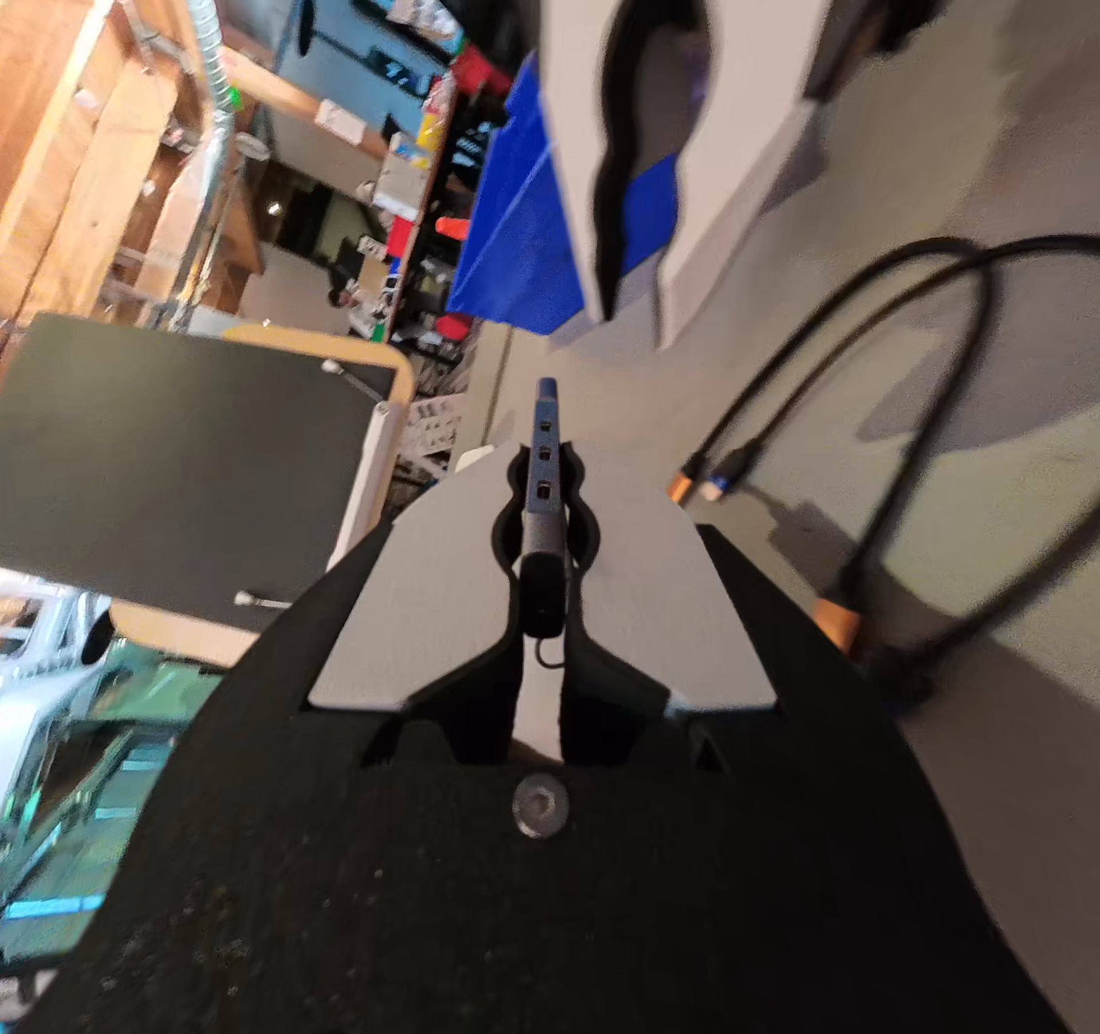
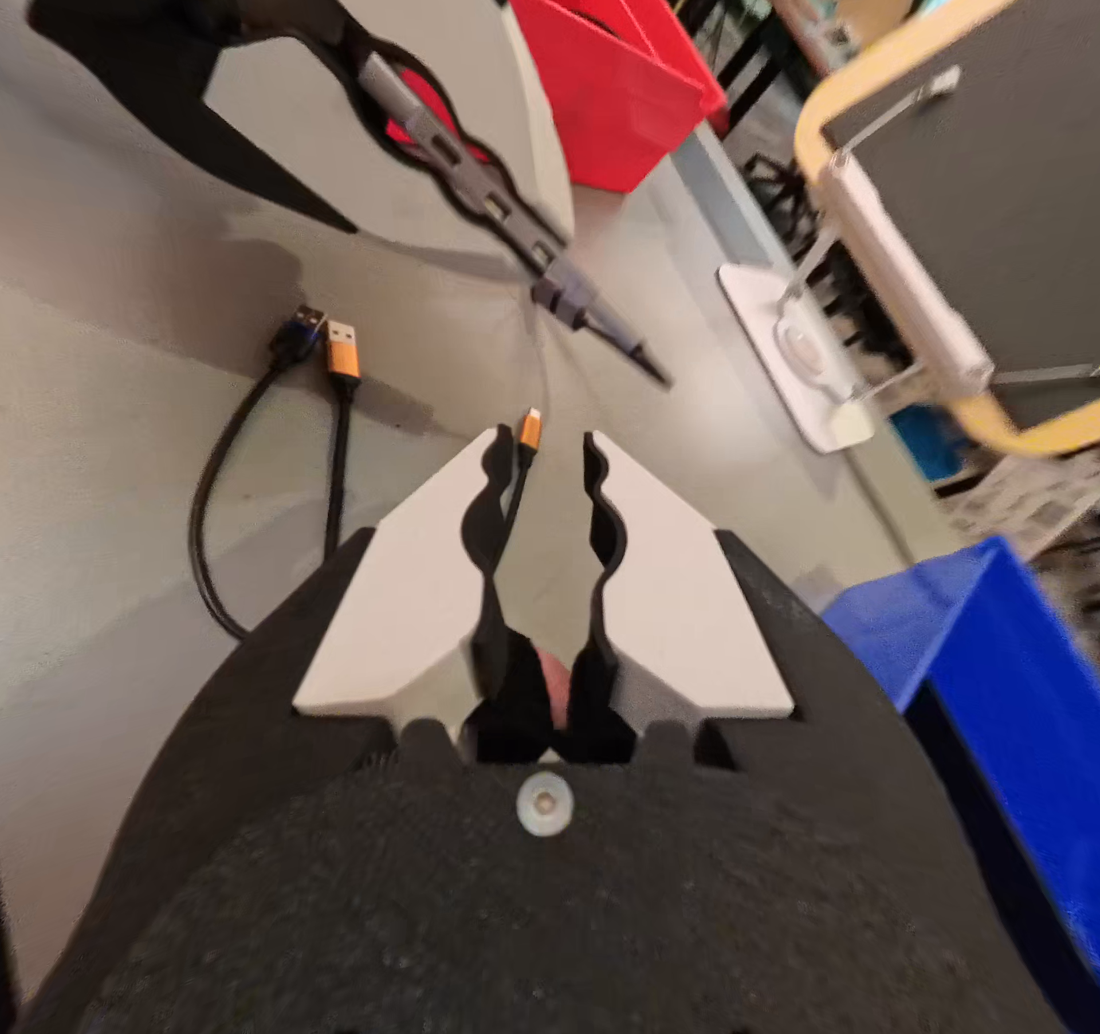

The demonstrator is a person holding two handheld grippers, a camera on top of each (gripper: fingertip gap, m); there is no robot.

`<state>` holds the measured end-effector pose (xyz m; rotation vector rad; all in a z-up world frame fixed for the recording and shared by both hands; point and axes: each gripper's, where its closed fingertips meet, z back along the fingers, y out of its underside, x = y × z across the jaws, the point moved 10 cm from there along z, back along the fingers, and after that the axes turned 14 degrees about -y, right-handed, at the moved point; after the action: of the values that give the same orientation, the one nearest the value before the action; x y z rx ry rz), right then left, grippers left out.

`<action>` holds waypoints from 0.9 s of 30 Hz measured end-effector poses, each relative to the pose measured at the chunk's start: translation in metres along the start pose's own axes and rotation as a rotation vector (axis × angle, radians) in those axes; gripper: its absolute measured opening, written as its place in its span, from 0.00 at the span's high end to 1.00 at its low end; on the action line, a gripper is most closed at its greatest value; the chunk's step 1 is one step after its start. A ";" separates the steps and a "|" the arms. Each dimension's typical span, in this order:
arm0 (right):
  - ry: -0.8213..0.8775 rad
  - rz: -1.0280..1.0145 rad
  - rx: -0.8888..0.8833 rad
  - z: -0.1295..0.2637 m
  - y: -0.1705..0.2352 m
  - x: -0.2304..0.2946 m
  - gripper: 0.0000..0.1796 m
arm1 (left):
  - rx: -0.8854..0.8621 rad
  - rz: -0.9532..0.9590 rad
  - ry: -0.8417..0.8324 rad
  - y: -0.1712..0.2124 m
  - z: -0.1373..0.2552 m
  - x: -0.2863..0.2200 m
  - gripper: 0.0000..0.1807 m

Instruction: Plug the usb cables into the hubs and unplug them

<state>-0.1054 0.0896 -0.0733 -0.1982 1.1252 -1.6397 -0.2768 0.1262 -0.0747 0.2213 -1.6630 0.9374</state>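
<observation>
Your left gripper (image 1: 544, 470) is closed tight on the grey hub (image 1: 543, 470), its two white fingers (image 1: 452, 559) pinching the slim body edge-on so that a row of small ports faces up toward the camera; the far end of the hub sticks out past the fingertips, and a thin cord trails from its near end back between the jaws; seen from your right gripper's camera, that same left gripper (image 2: 536, 243) comes in from the upper left with the hub (image 2: 470, 172) slanting down toward the grey table (image 2: 119, 470), the hub's tip close to the surface, though the blur hides whether it touches. Your right gripper (image 2: 541, 440) stands partly open, with a clear gap between its wavy black pads; a small orange plug (image 2: 528, 429) sits just ahead of the left fingertip, and its black cable (image 2: 506, 523) runs back along the inside of that finger; you cannot tell whether the finger touches it, and nothing is pinched. Ahead and to the left of that gripper, two more plugs lie side by side on the table, one black (image 2: 297, 330) and one orange (image 2: 343, 351), their cables looping back under the gripper. A red bin (image 2: 607, 89) stands beyond the left gripper, and a blue bin (image 2: 982, 678) sits close on the right.
</observation>
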 end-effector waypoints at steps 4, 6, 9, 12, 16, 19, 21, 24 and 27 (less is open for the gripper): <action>-0.102 -0.310 -0.002 -0.006 0.011 -0.002 0.79 | 0.023 0.134 -0.155 0.018 -0.030 0.014 0.95; -0.136 -0.464 -0.026 -0.010 0.018 0.002 0.77 | -0.001 0.155 -0.198 0.027 -0.047 0.015 0.95; -0.106 -0.550 -0.051 -0.015 0.025 0.010 0.81 | -0.041 0.188 -0.201 0.037 -0.071 0.010 0.95; -0.038 -0.378 0.036 -0.025 0.022 0.019 0.89 | -0.067 0.248 -0.191 0.041 -0.085 0.002 0.95; -0.056 -0.235 0.152 -0.042 0.020 0.017 0.89 | -0.130 0.223 -0.153 0.040 -0.081 0.000 0.95; -0.097 -0.279 0.171 -0.050 0.023 0.007 0.89 | -0.116 0.274 -0.101 0.047 -0.076 -0.004 0.95; -0.105 -0.291 0.184 -0.053 0.026 0.005 0.89 | -0.108 0.305 -0.080 0.049 -0.073 -0.003 0.95; -0.112 -0.259 0.208 -0.060 0.029 0.010 0.97 | -0.112 0.312 -0.085 0.048 -0.071 0.002 0.95; -0.067 -0.170 0.250 -0.062 0.027 0.013 0.98 | -0.120 0.271 -0.076 0.048 -0.070 -0.002 0.95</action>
<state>-0.1310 0.1144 -0.1319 -0.1884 0.8626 -1.8934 -0.2524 0.2044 -0.0971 -0.0526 -1.8439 1.0352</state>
